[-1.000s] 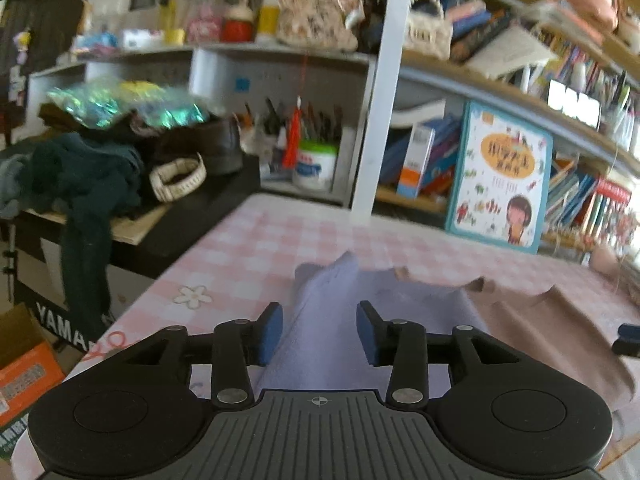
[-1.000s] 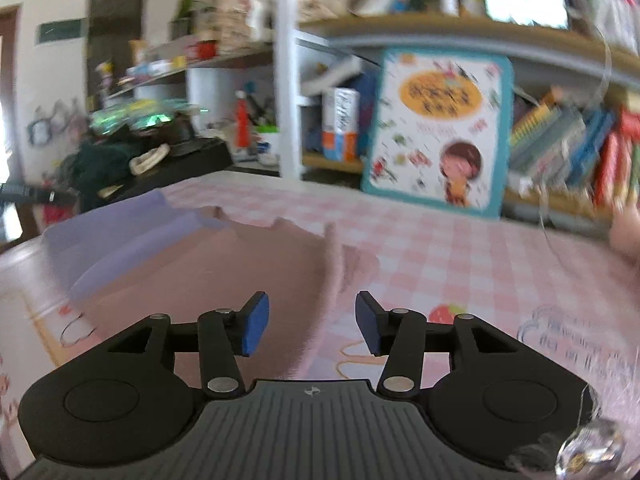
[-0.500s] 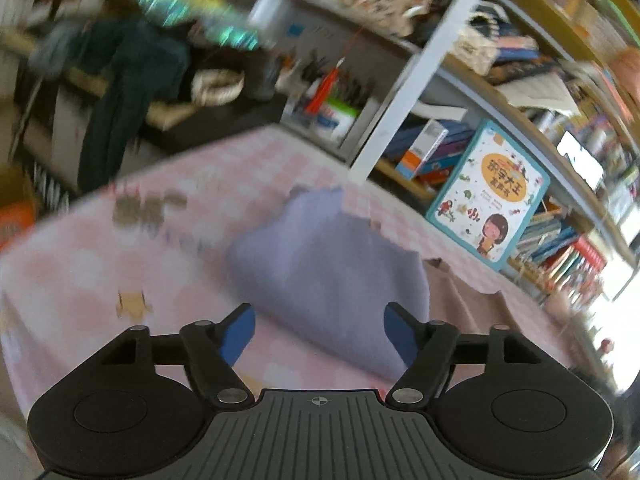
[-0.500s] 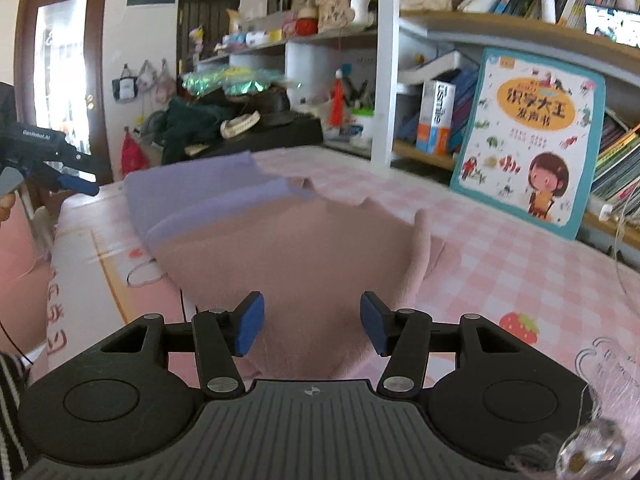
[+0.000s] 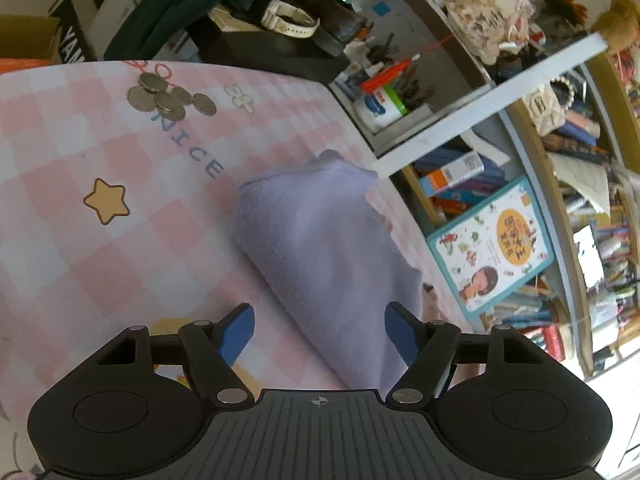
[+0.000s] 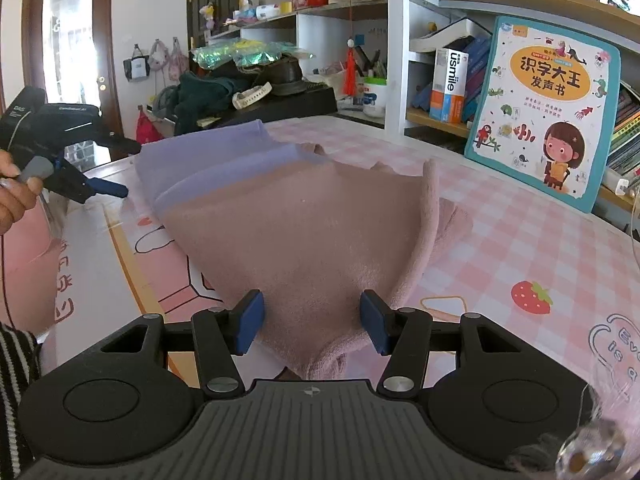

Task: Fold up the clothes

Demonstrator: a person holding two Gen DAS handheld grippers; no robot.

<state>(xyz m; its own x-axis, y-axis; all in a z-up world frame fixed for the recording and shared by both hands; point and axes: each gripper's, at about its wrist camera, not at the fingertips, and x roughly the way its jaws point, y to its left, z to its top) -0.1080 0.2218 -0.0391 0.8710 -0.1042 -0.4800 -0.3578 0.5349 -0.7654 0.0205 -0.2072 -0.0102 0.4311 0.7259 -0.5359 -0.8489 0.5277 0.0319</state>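
A folded garment lies on the pink checked tablecloth [image 6: 520, 216]. Its lilac part [image 5: 328, 248] is on the left side, also in the right wrist view [image 6: 208, 160]. Its dusty pink part [image 6: 312, 232] spreads toward my right gripper, with one edge standing up in a ridge. My left gripper [image 5: 320, 332] is open and empty, held above the near end of the lilac part; it also shows from outside in the right wrist view [image 6: 108, 188]. My right gripper [image 6: 312, 326] is open and empty over the near pink corner.
Several coins [image 5: 168, 98] lie on the cloth at the far left. A children's book [image 6: 548, 120] leans against the shelf behind the table. A black keyboard stand with dark clothes [image 6: 208, 96] is at the left. A strawberry print [image 6: 530, 298] marks the cloth at right.
Both grippers have opened wider and drawn back from the garment. The left gripper rose and tilted down over the lilac part. The garment now lies flat.
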